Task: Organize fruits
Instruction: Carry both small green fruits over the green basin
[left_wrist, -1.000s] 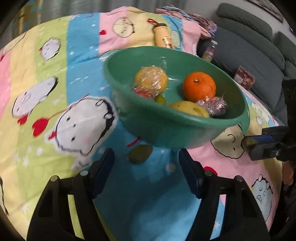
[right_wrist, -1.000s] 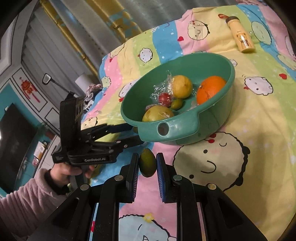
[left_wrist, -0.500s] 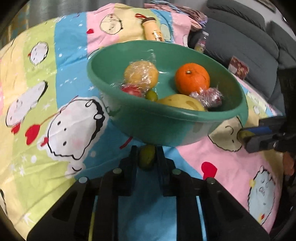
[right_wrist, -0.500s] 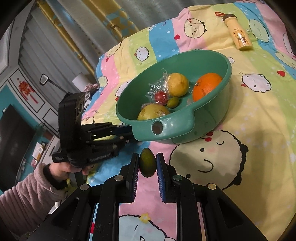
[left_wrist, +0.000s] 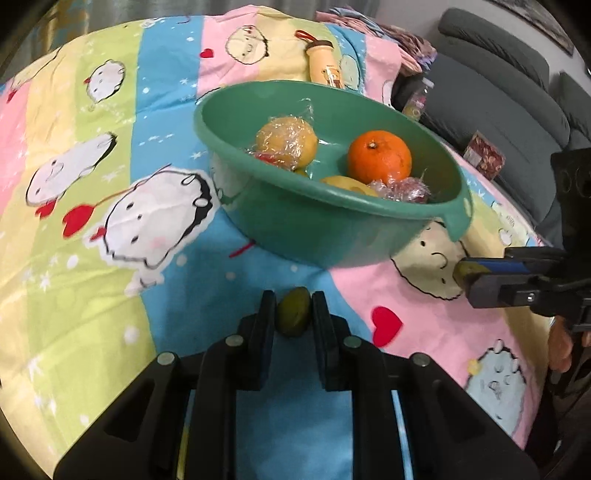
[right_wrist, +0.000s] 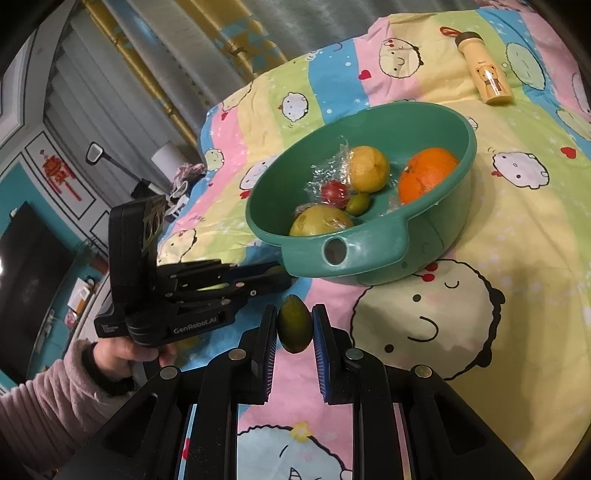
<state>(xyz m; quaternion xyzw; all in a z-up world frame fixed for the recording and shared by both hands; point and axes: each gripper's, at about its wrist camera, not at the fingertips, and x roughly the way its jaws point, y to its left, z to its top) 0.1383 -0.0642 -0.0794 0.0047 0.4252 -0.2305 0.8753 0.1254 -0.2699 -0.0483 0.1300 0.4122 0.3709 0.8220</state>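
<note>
Left wrist view. My left tool (left_wrist: 293, 314) is clamped on a small green fruit (left_wrist: 293, 311), one pad against each side of it, held over a blue stripe of the cartoon-print bedspread (left_wrist: 110, 206). Just beyond the fingertips sits the green basin (left_wrist: 332, 225). Inside it: a plastic-wrapped yellow fruit (left_wrist: 288, 142) at the back left, an orange (left_wrist: 379, 158) at the right, a yellow fruit (left_wrist: 349, 184) at the near rim, and a bundle in clear wrap (left_wrist: 404, 189) beside it. A beige bottle (left_wrist: 325, 66) lies on the bedspread behind the basin. At the right edge my right tool (left_wrist: 480, 275) comes in sideways with a second small green fruit (left_wrist: 466, 269) at its tip, near the basin's handle lip. A grey sofa (left_wrist: 498, 81) stands beyond the bed.

Right wrist view. My right tool (right_wrist: 294, 328) is closed on its green fruit (right_wrist: 294, 328), which stands on end between the blue pads, above a pink stripe, in front of the basin's holed handle (right_wrist: 334, 252). In the basin a small green fruit (right_wrist: 358, 204) lies between a small red fruit (right_wrist: 334, 192), the yellow ones and the orange (right_wrist: 424, 173). My left hand (right_wrist: 125, 350), in a pink sleeve (right_wrist: 48, 402), holds the left tool (right_wrist: 273, 275) at the left; its tip reaches toward the basin's base, and what it grips is mostly hidden here.
</note>
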